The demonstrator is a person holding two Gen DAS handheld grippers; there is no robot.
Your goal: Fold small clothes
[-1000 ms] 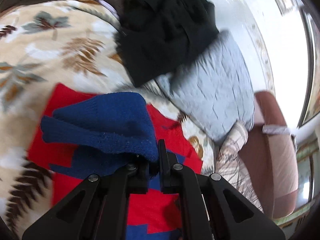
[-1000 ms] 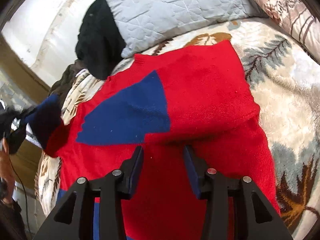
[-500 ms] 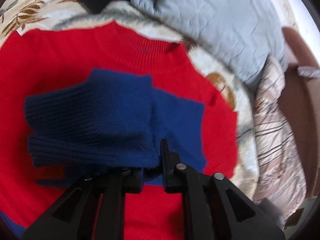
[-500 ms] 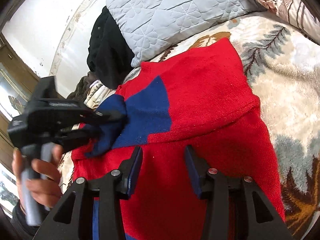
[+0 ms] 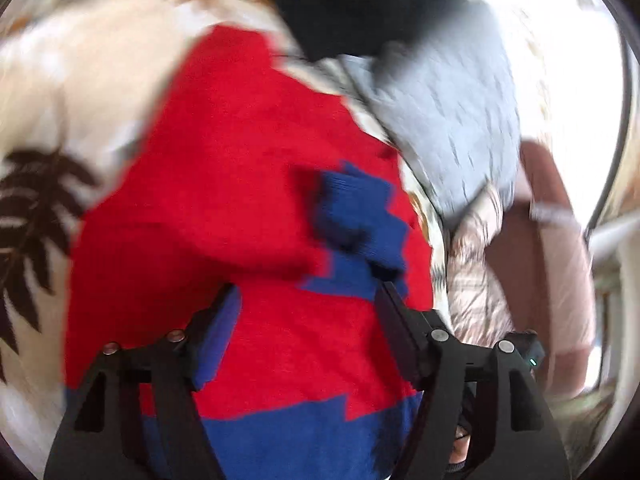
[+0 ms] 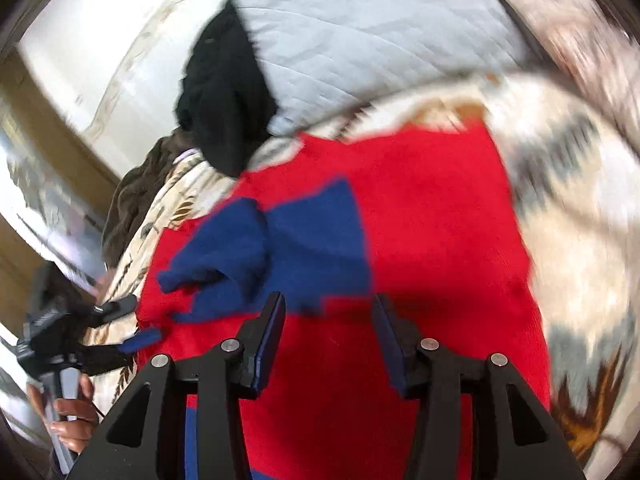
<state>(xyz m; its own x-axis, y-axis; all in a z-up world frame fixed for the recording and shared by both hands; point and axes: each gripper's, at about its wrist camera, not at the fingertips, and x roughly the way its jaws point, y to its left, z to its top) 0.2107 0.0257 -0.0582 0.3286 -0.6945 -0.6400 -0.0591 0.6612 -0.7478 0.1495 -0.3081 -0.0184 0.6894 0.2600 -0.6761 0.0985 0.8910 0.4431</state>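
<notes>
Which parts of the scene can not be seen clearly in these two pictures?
- Red and blue sweater: its hem is hidden behind the left gripper in the left wrist view.
- Leaf-print blanket: its pattern is smeared by motion blur in the right wrist view.
- Black garment: its type is unclear, bunched up and blurred.

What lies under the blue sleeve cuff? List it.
The blue sleeve cuff lies folded onto the red and blue sweater, over its blue chest patch. The floral blanket lies beneath the sweater; whatever the sweater covers is hidden.
</notes>
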